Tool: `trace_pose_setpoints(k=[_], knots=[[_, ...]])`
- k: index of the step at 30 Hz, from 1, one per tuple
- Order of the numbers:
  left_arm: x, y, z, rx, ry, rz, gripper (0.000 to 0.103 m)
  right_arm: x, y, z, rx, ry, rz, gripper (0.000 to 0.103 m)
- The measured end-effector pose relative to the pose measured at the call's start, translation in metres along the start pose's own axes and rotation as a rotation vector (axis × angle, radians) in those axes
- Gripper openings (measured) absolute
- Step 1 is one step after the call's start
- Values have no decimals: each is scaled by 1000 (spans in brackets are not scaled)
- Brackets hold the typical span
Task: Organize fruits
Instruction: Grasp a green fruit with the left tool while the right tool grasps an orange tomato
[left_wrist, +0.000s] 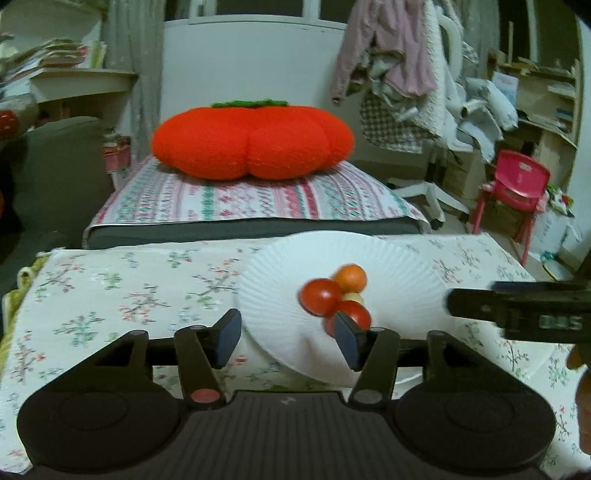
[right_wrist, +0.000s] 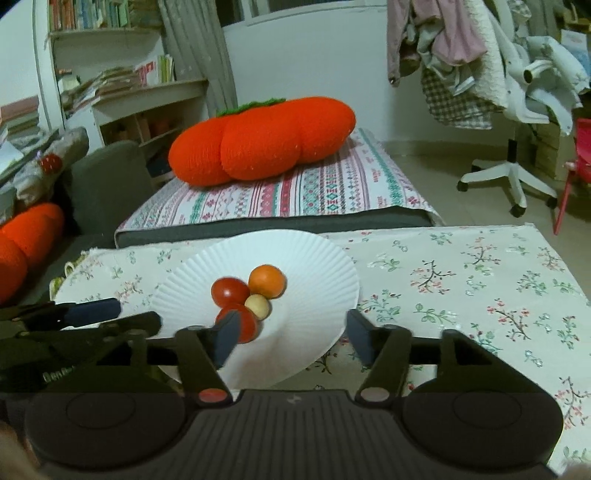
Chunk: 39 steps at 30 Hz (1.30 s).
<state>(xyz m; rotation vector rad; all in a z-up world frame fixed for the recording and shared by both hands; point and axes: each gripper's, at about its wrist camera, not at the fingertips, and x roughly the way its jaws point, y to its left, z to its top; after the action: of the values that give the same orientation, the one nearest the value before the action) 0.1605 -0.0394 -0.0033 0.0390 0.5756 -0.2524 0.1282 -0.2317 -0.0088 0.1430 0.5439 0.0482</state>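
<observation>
Little writing can be read: partial pale letters on the side of each gripper's body as seen from the other's camera, too blurred to make out.

From the left: bookshelves (right_wrist: 110, 40), a grey armchair (right_wrist: 107, 181), then the big orange pumpkin cushion (left_wrist: 253, 138) on a patterned mattress (left_wrist: 258, 201), hung clothes (left_wrist: 388, 55) and a red child's chair (left_wrist: 517, 184).

On the floral tablecloth (right_wrist: 461, 280) sits a white paper plate (right_wrist: 314, 266) holding two red cherry tomatoes (right_wrist: 229, 290), an orange one (right_wrist: 266, 280) and a small pale fruit (right_wrist: 258, 305).

The left gripper (left_wrist: 288, 338) has its jaws apart and empty over the plate's near left edge. The right gripper (right_wrist: 290, 339) likewise has jaws apart, nothing between them; its left finger (right_wrist: 225, 338) partly covers the nearer tomato.
</observation>
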Motion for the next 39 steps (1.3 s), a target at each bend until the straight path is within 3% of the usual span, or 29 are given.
trace_pose_setpoints(k=[5, 11, 23, 33, 39], knots=[[-18, 25, 0, -87, 7, 40, 54, -15, -7, -1, 28, -11, 23, 83], [-40, 36, -10, -128, 27, 53, 62, -32, -9, -9, 39, -14, 40, 90], [-67, 29, -40, -92, 77, 37, 66, -51, 4, -27, 53, 3, 74, 92], [-61, 7, -66, -18, 179, 23, 66, -62, 3, -46, 124, 46, 75, 92], [-58, 3, -73, 4, 191, 36, 66, -62, 7, -51, 121, 62, 76, 92]])
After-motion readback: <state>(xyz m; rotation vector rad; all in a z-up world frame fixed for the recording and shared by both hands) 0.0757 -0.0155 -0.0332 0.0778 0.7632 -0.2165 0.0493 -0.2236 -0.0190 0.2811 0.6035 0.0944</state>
